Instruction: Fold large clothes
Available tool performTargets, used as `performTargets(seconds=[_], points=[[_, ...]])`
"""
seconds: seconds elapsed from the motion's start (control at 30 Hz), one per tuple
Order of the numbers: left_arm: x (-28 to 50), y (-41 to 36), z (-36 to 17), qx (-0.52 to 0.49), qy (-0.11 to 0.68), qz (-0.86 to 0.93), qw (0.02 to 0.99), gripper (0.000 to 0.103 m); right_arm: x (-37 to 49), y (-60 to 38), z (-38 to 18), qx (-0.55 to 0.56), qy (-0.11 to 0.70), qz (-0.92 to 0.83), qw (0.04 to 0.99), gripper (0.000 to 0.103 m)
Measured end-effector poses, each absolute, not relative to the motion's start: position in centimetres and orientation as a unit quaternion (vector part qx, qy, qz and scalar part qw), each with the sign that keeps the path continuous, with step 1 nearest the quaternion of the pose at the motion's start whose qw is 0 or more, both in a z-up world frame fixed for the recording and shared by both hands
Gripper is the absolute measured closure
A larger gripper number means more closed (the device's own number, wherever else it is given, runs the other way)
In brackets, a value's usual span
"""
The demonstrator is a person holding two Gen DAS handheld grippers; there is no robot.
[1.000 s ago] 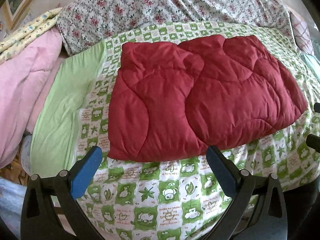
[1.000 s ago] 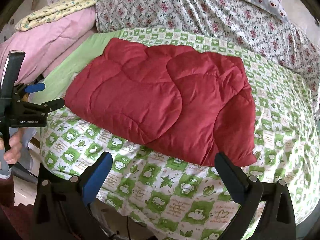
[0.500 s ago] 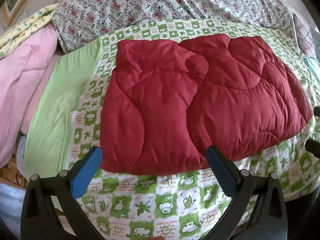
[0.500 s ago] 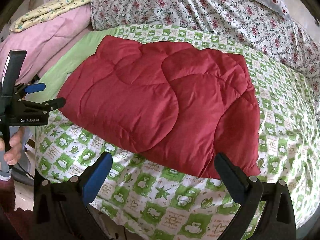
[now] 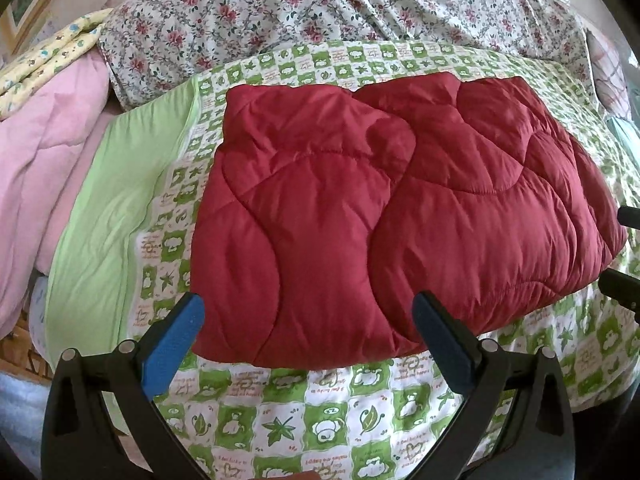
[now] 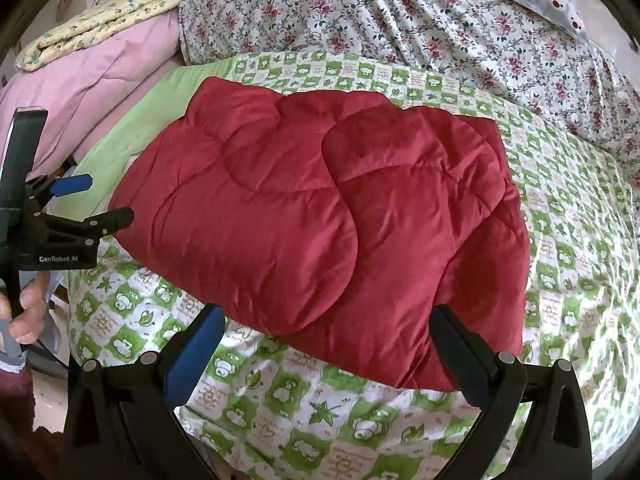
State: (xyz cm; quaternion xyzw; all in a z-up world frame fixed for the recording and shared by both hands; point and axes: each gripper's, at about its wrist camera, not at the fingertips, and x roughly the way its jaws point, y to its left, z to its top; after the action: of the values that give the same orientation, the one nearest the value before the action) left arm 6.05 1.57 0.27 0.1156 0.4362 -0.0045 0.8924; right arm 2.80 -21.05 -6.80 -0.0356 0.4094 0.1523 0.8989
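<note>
Two tools are in view, both released with fingers spread wide and nothing between them. Left tool (image 5: 308, 344) hovers over the near edge of the bed, its blue-padded fingers (image 5: 174, 344) flanking the front hem of the red quilted garment (image 5: 384, 216). Right tool (image 6: 328, 354) hovers likewise at the garment's near right corner. From the right wrist view, the left tool appears at 9 o'clock, gripped by a hand (image 6: 24, 312) at its handle.

Garment lies folded flat on the green-and-white checked sheet (image 5: 320, 416), centre of the bed, one padded layer overlapping the other along a curved seam. At 9 o'clock of it runs a plain green band (image 5: 104, 240), then a pink quilt (image 5: 44, 176) topped by a yellow printed blanket (image 6: 104, 28). At 12 o'clock, farthest, lies a floral-print cover (image 5: 340, 4).
</note>
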Motion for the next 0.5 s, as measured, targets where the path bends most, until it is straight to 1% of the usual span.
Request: performTargets(seconds=[0.5], points=[[7.1,1.1,0.1,0.108,0.438,-0.015,0.893,0.000,4.5,-20.4,-7.4,-0.025,0.414,0.153,0.897,0.000]])
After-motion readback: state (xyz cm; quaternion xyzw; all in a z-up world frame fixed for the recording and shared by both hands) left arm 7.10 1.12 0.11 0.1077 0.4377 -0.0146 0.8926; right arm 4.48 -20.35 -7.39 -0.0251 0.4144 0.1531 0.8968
